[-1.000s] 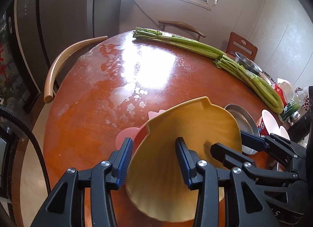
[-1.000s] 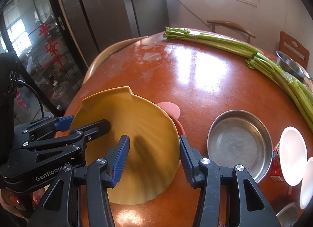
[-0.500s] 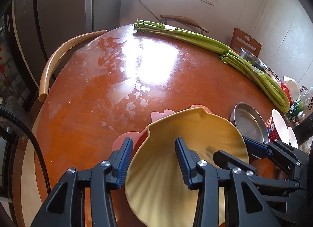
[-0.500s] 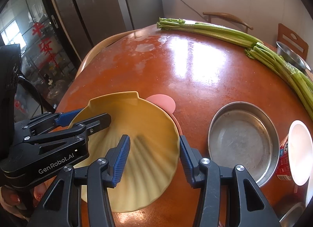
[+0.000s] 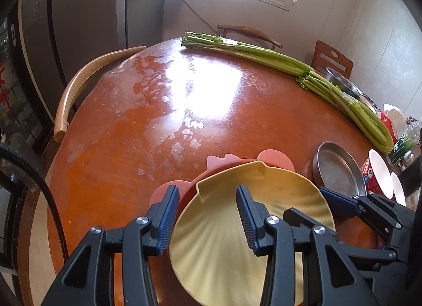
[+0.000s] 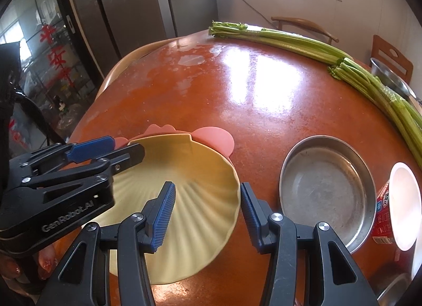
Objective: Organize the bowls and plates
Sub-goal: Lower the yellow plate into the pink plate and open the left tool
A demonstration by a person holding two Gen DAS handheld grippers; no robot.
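Observation:
A yellow shell-shaped plate [image 5: 234, 229] lies on top of a pink plate [image 5: 274, 159] near the front edge of the round red-brown table [image 5: 163, 131]. My left gripper [image 5: 208, 216] is open, its fingers straddling the yellow plate's left rim. My right gripper [image 6: 207, 216] is open, straddling the plate's right rim [image 6: 200, 216]. The pink plate's ears [image 6: 213, 138] stick out beyond the yellow plate. Each gripper shows in the other's view. Whether the pads touch the rim, I cannot tell.
A steel dish [image 6: 327, 189] sits right of the plates, also in the left wrist view [image 5: 340, 176]. Red-and-white cups [image 6: 398, 208] stand at the right edge. Long celery bunches [image 5: 277, 57] lie across the far side. A steel bowl [image 5: 343, 85] and chairs [image 5: 87, 79] surround the table.
The yellow plate was tilted up off the pink plate; it has come down to lie nearly flat on it. Both grippers stayed open around its rim and lowered with it.

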